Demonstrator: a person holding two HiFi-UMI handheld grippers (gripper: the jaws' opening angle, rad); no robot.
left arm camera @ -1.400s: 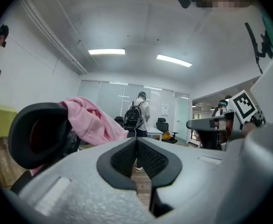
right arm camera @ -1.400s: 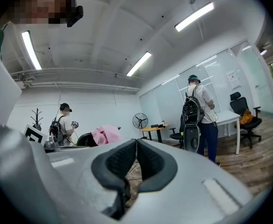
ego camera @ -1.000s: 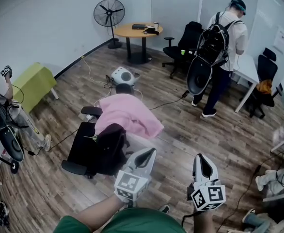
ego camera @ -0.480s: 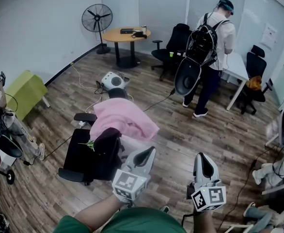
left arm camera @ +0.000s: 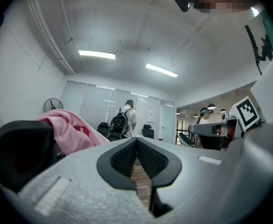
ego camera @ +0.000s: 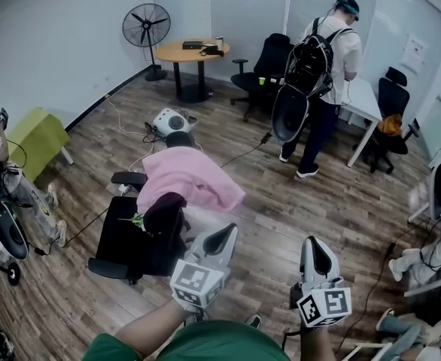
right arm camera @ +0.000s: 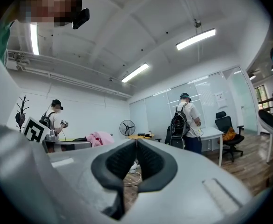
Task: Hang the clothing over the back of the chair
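On the chair (ego camera: 123,232), the clothing (ego camera: 194,179) lies beyond the left tongs (ego camera: 230,233) and right tongs (ego camera: 316,242), both closed.

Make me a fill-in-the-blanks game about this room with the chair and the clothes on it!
1. The clothing draped over the black chair is ____ in colour.
2. The left hand-held gripper and the right hand-held gripper both have their jaws ____, with nothing between them.
3. The fan stands beside a round wooden ____.
4. The standing person wears a black ____.

Missing words: pink; shut; table; backpack.
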